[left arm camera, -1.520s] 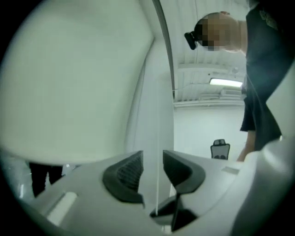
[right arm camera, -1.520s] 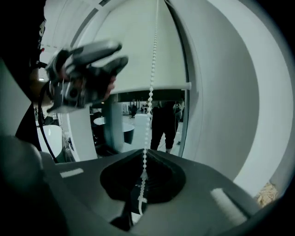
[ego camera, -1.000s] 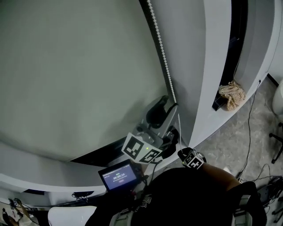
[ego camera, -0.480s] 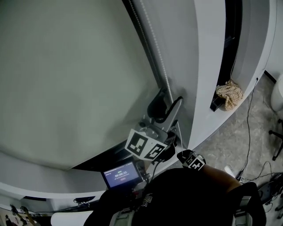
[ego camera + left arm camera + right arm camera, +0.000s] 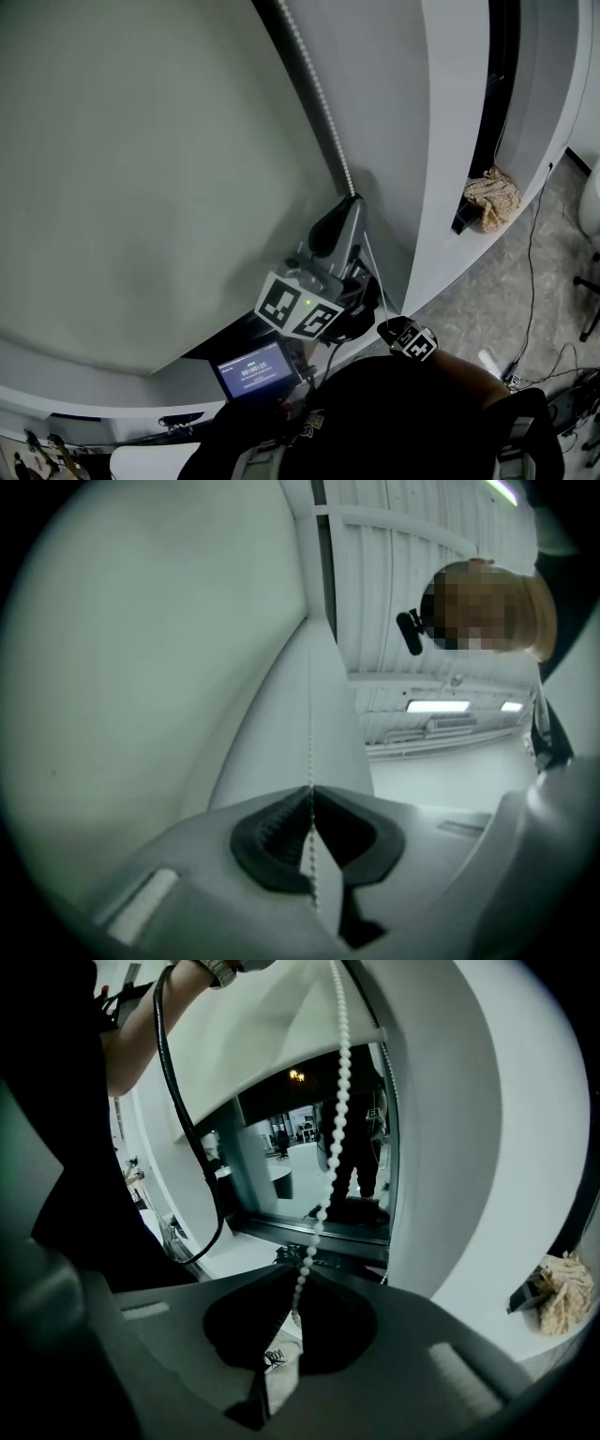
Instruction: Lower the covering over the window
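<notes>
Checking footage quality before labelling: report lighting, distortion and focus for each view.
Head view: evenly lit, sharp, fisheye bowing the window frame. Left gripper view: dim, greenish, soft; bead chain a faint line in the shut left tongs. Right gripper view: dark vignette, chain bright, crisp against dark glass.

Head view looks down; both gripper views share the chain (image 5: pixel 310 742) (image 5: pixel 330 1162).
</notes>
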